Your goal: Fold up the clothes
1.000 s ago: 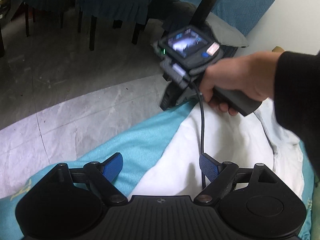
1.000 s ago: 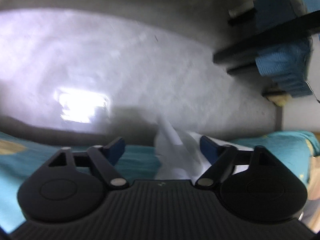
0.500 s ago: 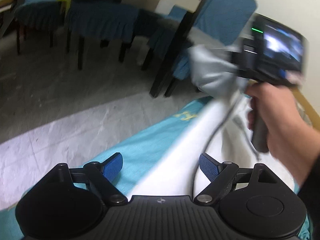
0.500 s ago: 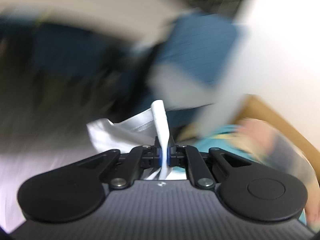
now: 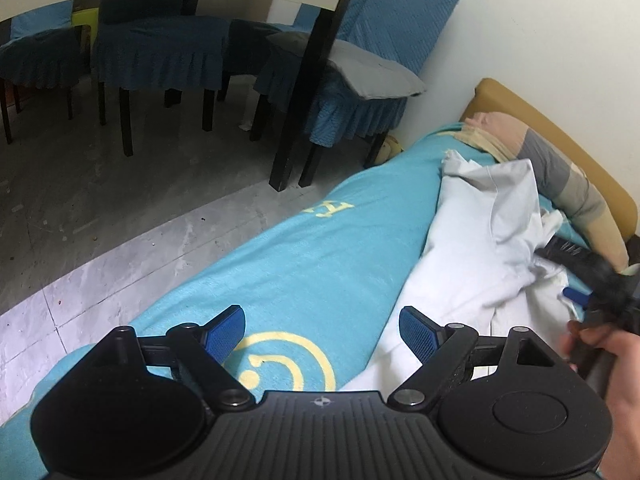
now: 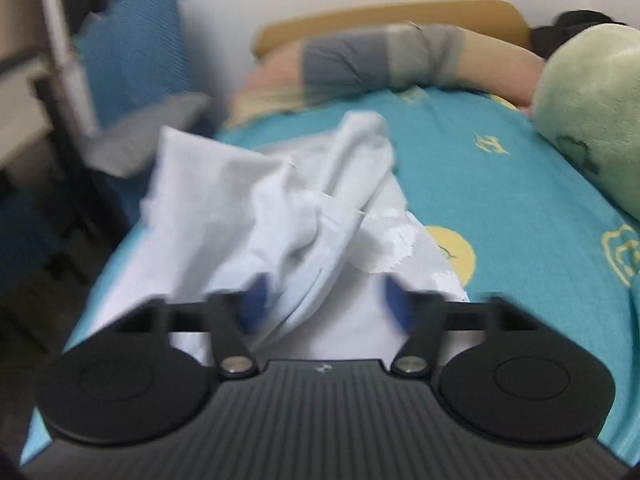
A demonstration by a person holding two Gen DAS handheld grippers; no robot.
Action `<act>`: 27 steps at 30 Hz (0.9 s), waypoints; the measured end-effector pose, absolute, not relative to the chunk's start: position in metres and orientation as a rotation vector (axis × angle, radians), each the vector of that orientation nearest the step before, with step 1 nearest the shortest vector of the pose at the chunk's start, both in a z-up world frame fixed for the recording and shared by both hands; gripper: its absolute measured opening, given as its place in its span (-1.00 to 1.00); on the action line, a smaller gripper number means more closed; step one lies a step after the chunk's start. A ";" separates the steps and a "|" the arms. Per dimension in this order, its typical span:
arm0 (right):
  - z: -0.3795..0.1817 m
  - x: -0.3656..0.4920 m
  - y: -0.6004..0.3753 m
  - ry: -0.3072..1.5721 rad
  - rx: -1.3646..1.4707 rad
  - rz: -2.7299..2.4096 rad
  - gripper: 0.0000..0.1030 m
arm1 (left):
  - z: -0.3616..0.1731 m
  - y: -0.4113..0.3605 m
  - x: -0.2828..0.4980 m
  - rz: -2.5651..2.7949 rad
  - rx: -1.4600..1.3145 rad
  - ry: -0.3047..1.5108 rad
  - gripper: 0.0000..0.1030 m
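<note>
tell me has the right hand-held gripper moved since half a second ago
Yes. In the left wrist view the right hand-held gripper was up by the blue chair gripping cloth; now it is low on the white garment, jaws open, near the pillow.

The garment [image 6: 280, 216] lies rumpled on my bed [image 6: 500, 184], centre frame ahead of my right claw [image 6: 322, 300]. The pillow [image 6: 400, 60] sits behind it, the plush toy [image 6: 592, 120] at right edge.

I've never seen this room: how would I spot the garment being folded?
Find the bed with the turquoise blanket. The shirt lies rumpled on its side nearest the blue chairs, just beyond the open right gripper. It is the only white cloth there; the pillow is striped, the plush green.
</note>
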State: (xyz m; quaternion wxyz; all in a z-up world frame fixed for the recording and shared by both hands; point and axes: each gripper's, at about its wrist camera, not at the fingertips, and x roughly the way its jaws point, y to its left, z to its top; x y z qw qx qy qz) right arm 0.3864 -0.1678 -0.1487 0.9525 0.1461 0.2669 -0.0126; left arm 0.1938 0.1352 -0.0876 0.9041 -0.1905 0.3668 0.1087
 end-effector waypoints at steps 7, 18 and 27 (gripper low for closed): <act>-0.125 0.439 -0.166 0.457 0.244 0.041 0.22 | -0.096 0.125 0.198 0.226 -0.345 0.769 0.67; -0.138 0.468 -0.137 0.591 0.028 0.206 -0.89 | -0.105 0.127 0.212 0.241 -0.338 0.782 0.67; -0.121 0.434 -0.152 0.293 0.057 -0.131 -0.89 | -0.101 0.123 0.206 0.237 -0.310 0.757 0.67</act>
